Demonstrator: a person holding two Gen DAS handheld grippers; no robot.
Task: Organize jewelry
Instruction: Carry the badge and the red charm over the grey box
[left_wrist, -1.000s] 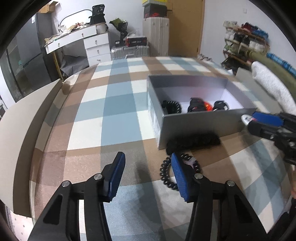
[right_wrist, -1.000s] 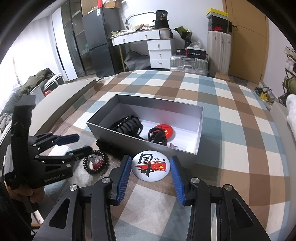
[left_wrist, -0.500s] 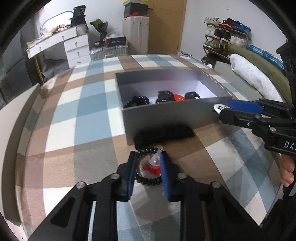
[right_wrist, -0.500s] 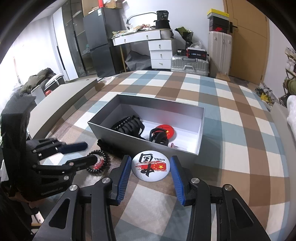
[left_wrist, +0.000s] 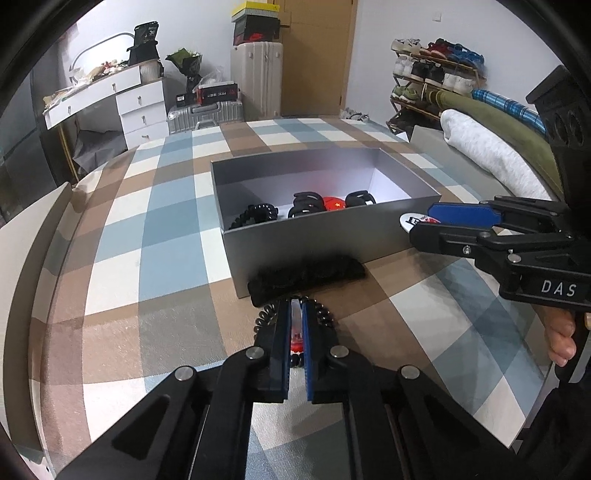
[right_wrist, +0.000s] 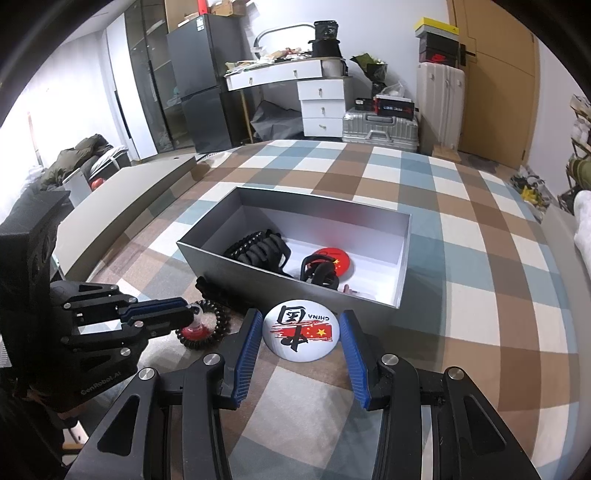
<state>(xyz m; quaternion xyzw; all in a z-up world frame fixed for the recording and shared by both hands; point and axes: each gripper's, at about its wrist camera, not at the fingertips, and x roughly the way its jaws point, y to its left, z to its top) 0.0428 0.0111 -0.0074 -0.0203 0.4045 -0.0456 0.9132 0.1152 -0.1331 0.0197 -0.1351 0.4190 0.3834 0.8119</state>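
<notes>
A grey open box (left_wrist: 325, 236) (right_wrist: 240, 260) stands on the plaid cloth and holds black bracelets (right_wrist: 258, 251), a black clip (right_wrist: 321, 273) and a red badge (right_wrist: 338, 260). My left gripper (left_wrist: 294, 325) (right_wrist: 188, 314) is shut on a small clear and red charm (right_wrist: 195, 325) inside a black bead bracelet (left_wrist: 327, 317) (right_wrist: 218, 325), just in front of the box. My right gripper (right_wrist: 299, 332) (left_wrist: 424, 221) is open around a white round China badge (right_wrist: 301, 328) lying by the box's near wall.
A black fuzzy band (left_wrist: 306, 277) lies against the box's front wall. A grey lid (right_wrist: 122, 206) lies at the cloth's left. A white desk (right_wrist: 295, 74), suitcases (right_wrist: 380, 125), a fridge (right_wrist: 195, 85) and a shoe rack (left_wrist: 432, 81) stand beyond.
My left gripper moved over the bead bracelet and closed from wide open to shut on the charm. The right gripper stayed open around the white badge.
</notes>
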